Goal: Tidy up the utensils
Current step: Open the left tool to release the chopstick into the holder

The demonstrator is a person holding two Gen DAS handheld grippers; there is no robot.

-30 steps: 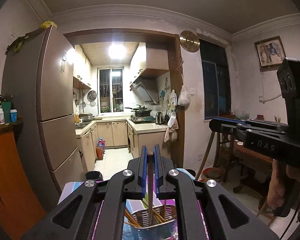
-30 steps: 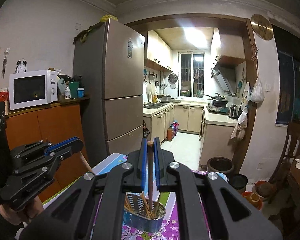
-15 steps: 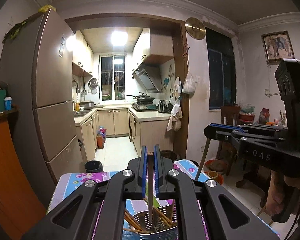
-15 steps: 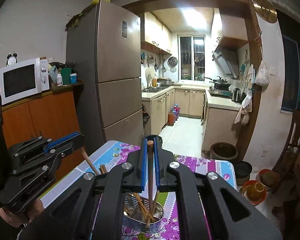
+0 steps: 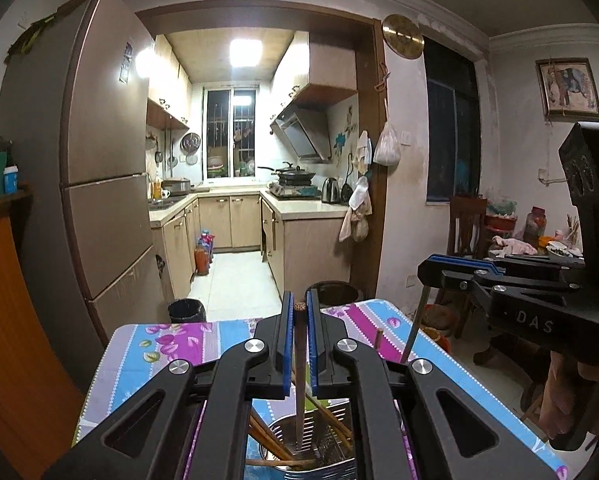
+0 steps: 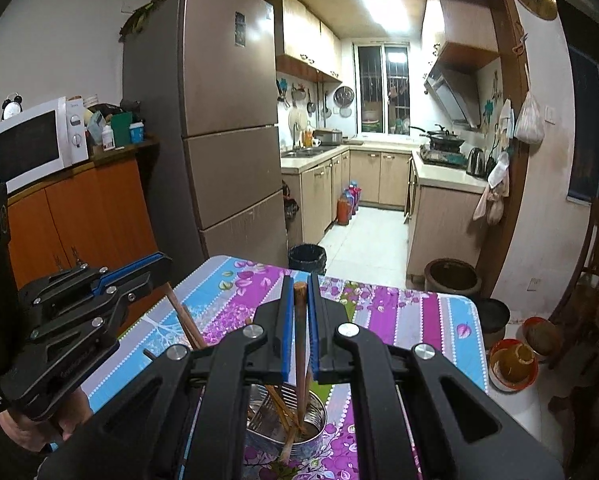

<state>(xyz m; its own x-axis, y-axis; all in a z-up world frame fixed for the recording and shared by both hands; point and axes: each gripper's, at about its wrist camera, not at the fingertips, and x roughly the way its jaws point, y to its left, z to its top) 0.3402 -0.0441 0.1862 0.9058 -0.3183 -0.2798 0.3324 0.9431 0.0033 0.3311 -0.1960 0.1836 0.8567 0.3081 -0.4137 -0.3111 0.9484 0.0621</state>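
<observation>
A metal utensil holder (image 5: 319, 452) (image 6: 299, 420) with several wooden chopsticks in it stands on the floral tablecloth (image 5: 171, 344) (image 6: 399, 312). My left gripper (image 5: 298, 312) is shut on a brown chopstick (image 5: 299, 380) that hangs upright with its lower end inside the holder. My right gripper (image 6: 299, 292) is shut on another brown chopstick (image 6: 300, 352), also upright with its lower end in the holder. Each gripper shows in the other's view: the right one (image 5: 439, 270) at the right, the left one (image 6: 155, 264) at the left.
The table's far edge faces a kitchen doorway. A tall fridge (image 6: 219, 140) and an orange cabinet (image 6: 79, 216) with a microwave (image 6: 31, 140) stand at the left. A black bin (image 6: 306, 258), a clay jar (image 6: 451, 276) and bowls (image 6: 513, 364) are on the floor.
Both grippers have tilted downward and lowered, each still holding its chopstick. More of the tablecloth is in view and the chopstick ends have sunk into the holder.
</observation>
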